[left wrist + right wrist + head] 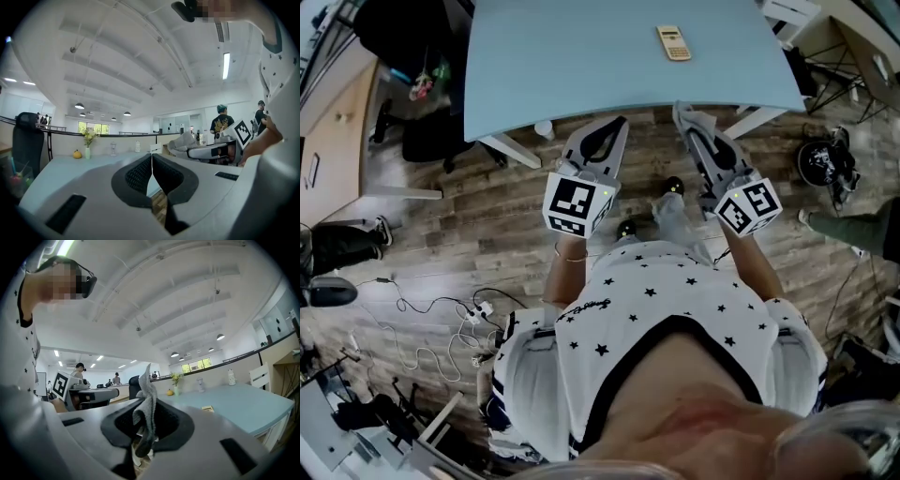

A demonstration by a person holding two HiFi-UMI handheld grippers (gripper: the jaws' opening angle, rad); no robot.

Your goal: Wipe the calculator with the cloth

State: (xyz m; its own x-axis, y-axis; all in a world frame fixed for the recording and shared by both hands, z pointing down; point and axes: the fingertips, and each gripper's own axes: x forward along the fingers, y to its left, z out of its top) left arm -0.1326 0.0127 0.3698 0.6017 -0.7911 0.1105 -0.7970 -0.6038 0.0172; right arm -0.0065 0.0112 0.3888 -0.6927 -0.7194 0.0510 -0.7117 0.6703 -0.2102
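Observation:
A beige calculator (673, 42) lies flat near the far side of the light blue table (581, 66); in the right gripper view the calculator (207, 408) is a small shape on the tabletop ahead. My right gripper (685, 114) is held in front of the table's near edge, shut on a grey cloth (146, 401) that stands up between its pads. The left gripper (617, 125) hangs beside it over the wooden floor. In its own view the left gripper (152, 158) has its jaws pressed together with nothing between them. Both grippers are well short of the calculator.
White table legs (508, 150) stand just beyond the grippers. A black office chair (408, 52) is at the table's left and a dark bag (825, 161) lies on the floor at right. Cables (441, 323) trail at lower left. A flower vase (87, 143) stands on the table's far end.

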